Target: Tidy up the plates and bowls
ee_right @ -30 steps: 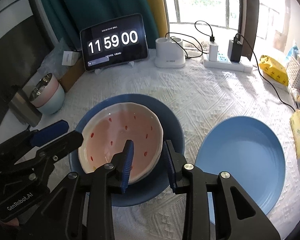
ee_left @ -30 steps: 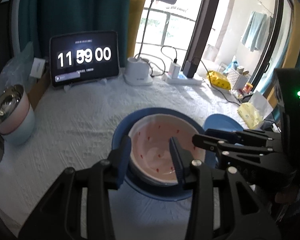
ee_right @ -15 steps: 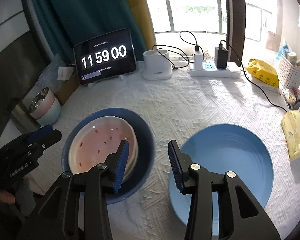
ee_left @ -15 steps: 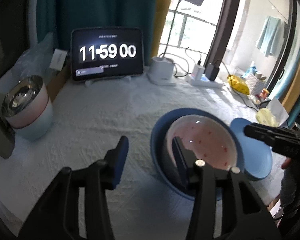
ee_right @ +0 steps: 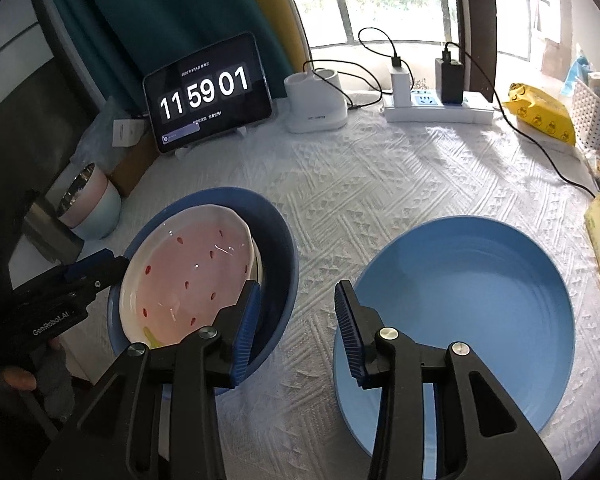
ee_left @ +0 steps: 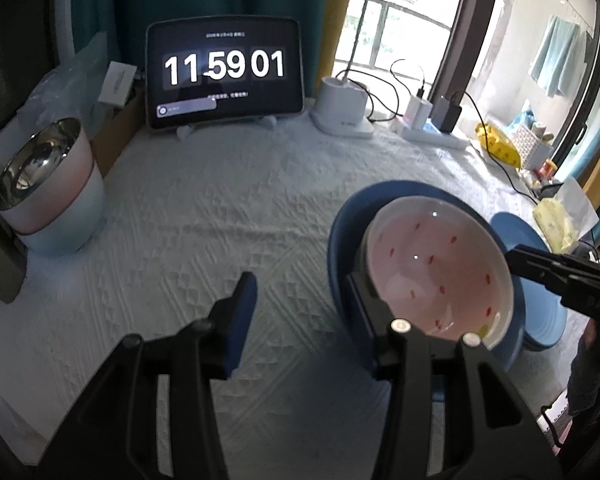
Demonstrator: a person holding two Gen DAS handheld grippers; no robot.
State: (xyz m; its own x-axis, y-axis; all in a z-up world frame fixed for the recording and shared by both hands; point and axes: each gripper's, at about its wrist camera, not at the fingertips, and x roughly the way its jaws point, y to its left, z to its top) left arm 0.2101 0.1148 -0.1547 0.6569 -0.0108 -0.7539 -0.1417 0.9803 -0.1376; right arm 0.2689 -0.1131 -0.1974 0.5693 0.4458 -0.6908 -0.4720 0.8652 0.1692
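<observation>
Partly done, I judge: at left of the right wrist view, the pink bowl sits inside the dark blue bowl, while the light blue plate lies alone at lower right. Left tongs and right tongs both gape wide, empty.

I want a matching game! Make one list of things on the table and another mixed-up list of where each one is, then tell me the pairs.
Things:
1. pink spotted bowl
2. light blue plate
3. clock tablet
4. shiny metal bowl

Places:
A. empty, by the right gripper
B. at the back, by the dark curtain
C. inside the dark blue bowl
D. nested in the pastel bowls

Pairs: 1-C, 2-A, 3-B, 4-D
</observation>
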